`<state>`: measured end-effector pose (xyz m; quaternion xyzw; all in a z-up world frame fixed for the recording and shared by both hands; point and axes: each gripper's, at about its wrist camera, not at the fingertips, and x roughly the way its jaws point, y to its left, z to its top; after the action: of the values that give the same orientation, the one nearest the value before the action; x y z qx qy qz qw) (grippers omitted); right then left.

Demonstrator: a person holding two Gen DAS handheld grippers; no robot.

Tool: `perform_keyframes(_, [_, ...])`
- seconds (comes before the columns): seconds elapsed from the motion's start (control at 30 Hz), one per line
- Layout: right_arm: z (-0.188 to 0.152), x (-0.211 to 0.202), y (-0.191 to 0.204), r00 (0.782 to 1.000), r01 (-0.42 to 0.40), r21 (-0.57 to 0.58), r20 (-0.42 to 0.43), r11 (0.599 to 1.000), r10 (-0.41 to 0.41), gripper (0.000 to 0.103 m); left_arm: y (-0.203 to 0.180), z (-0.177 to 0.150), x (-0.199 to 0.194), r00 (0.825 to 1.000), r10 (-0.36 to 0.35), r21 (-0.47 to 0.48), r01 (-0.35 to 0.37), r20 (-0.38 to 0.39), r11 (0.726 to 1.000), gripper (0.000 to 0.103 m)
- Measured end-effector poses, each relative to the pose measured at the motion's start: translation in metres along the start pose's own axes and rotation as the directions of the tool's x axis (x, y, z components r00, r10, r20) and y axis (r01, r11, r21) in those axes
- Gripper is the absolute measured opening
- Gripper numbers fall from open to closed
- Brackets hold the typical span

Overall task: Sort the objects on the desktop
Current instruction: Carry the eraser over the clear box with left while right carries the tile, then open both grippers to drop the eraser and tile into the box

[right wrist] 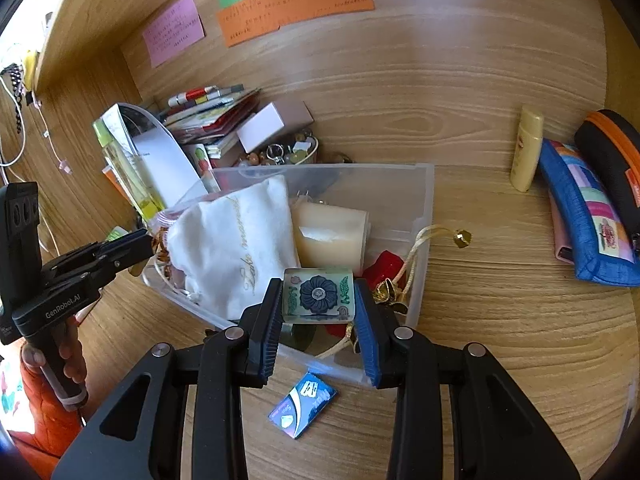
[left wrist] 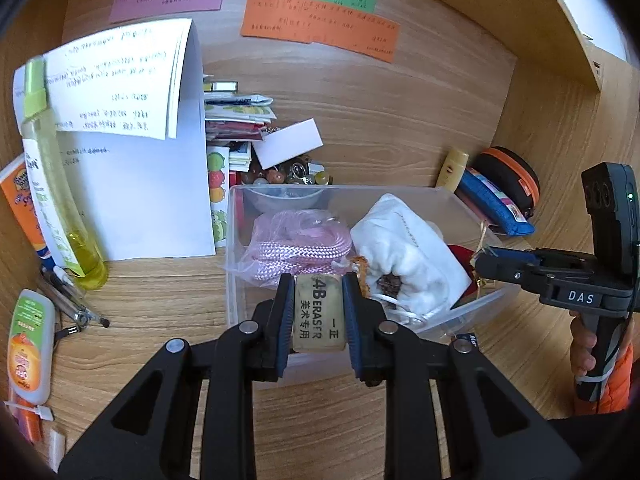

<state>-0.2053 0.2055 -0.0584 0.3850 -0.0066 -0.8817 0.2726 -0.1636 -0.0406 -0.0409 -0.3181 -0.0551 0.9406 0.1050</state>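
A clear plastic bin (left wrist: 236,248) stands on the wooden desk and also shows in the right wrist view (right wrist: 424,200). It holds a white drawstring pouch (left wrist: 404,248) (right wrist: 236,240), a pink cord in a bag (left wrist: 296,248), a cream candle (right wrist: 332,236) and red items. My left gripper (left wrist: 319,312) is shut on a tan 4B eraser (left wrist: 319,316) over the bin's near edge. My right gripper (right wrist: 319,300) is shut on a mahjong tile with a blue flower (right wrist: 319,294) above the bin's near side; it also shows in the left wrist view (left wrist: 486,266).
White papers (left wrist: 140,184) and a yellow-green bottle (left wrist: 52,184) stand at the left with tubes (left wrist: 30,344) and pens. A stack of cards and beads (left wrist: 280,168) lies behind the bin. A blue pouch (right wrist: 584,216), black case (right wrist: 616,160) and cream bottle (right wrist: 528,148) sit right. A blue card (right wrist: 302,408) lies near.
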Motion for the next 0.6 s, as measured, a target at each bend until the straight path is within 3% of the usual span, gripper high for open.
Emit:
perform_keyframes(0.2, [0.001, 0.008, 0.009, 0.999, 0.032, -0.038, 0.004, 0.999, -0.032, 0.031, 0.002, 0.000, 0.006, 1.000, -0.014, -0.003, 0.014, -0.004, 1.000, 0.023])
perform_keyframes(0.43, [-0.002, 0.011, 0.022, 0.997, 0.076, -0.092, 0.007, 0.993, -0.076, 0.031, -0.008, -0.005, 0.007, 0.999, 0.039, 0.055, -0.039, 0.010, 0.998, 0.027])
perform_keyframes(0.5, [-0.002, 0.009, 0.023, 0.997, 0.080, -0.095, 0.009, 0.992, -0.080, 0.034, -0.008, -0.006, 0.007, 0.999, 0.042, 0.051, -0.042, 0.005, 0.998, 0.027])
perform_keyframes(0.6, [-0.003, 0.006, 0.025, 0.996, 0.088, -0.097, 0.020, 0.991, -0.087, 0.045, -0.006, -0.007, 0.004, 0.999, 0.048, 0.043, -0.048, 0.006, 0.998, 0.030])
